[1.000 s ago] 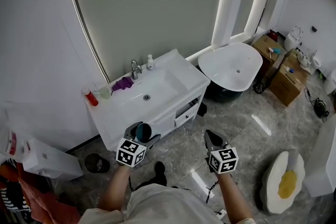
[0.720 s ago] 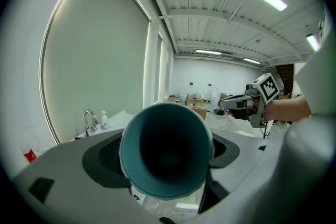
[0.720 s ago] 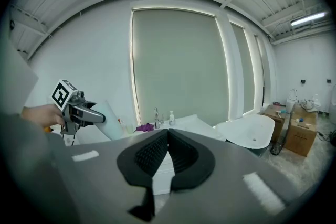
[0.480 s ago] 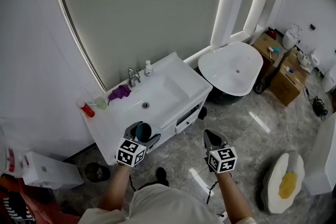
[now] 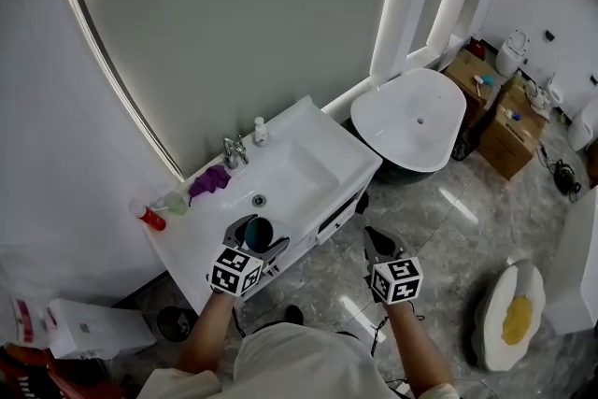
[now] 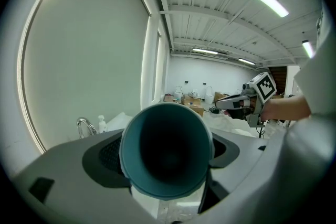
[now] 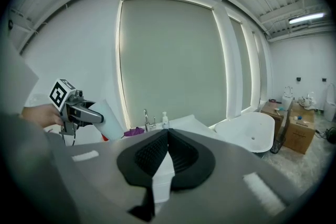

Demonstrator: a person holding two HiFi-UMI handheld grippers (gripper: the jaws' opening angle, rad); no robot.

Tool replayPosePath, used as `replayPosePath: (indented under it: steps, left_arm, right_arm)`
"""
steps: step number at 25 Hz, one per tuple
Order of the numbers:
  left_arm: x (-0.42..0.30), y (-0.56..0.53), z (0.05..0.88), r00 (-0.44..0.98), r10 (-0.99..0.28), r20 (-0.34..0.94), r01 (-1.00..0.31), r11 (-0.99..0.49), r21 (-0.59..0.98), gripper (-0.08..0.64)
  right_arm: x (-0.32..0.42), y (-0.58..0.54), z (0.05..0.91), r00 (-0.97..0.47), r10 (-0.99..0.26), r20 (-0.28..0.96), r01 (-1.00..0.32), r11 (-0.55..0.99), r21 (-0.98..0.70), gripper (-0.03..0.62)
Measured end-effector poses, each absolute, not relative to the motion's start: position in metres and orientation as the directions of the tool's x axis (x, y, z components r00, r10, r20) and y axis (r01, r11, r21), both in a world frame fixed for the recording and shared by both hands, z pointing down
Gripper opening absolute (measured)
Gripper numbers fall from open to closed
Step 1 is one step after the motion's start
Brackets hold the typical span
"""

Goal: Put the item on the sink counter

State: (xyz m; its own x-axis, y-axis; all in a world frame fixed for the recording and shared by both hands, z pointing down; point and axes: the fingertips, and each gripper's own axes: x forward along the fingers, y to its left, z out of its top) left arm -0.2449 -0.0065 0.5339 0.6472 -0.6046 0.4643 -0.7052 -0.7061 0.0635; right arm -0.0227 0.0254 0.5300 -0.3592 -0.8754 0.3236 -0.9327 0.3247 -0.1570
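beyond the left hand-held gripper (image 5: 259, 239), a red bottle (image 5: 149, 217), glass (image 5: 174, 201), purple cloth (image 5: 207, 183), tap (image 5: 231, 149) and soap bottle (image 5: 259, 130) line the desk's (image 5: 322, 154) far edge. this gripper grasps the teal cup (image 5: 257, 234), held by the desk's near edge. the right hand-held gripper (image 5: 378, 248) is clenched on nothing, and a bathtub (image 5: 411, 121) stands beyond it.

A white bathtub (image 5: 408, 119) is seen on the marbled floor (image 5: 439, 210). Cardboard boxes (image 5: 509, 134) are stacked just right of it, and an egg-shaped rug (image 5: 509, 322) is laid nearer the viewer. Left of the bathtub, a soap dispenser (image 5: 260, 131), a faucet (image 5: 231, 149), a purple cloth (image 5: 207, 183) and a red bottle (image 5: 149, 216) are ranged in a row, the bottle farthest away.
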Motion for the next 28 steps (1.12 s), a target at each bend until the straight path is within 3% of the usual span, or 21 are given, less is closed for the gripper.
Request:
replayPosePath:
  steps: [15,28]
  left_arm:
    - [-0.237,-0.060,0.538,0.680,-0.566,0.467,-0.666,-0.743,0.069,0.397]
    - [-0.186,-0.111,0.545,0.630,-0.604,0.488,-0.711,-0.701,0.050,0.397]
  right_arm:
    - [-0.027,-0.022,0.533,-0.330,-0.881,0.340,-0.944,0.298,-0.144,0.011]
    - [0.027,-0.098,0.539,-0.396,-0.849,0.351,-0.918,0.369,-0.143,0.011]
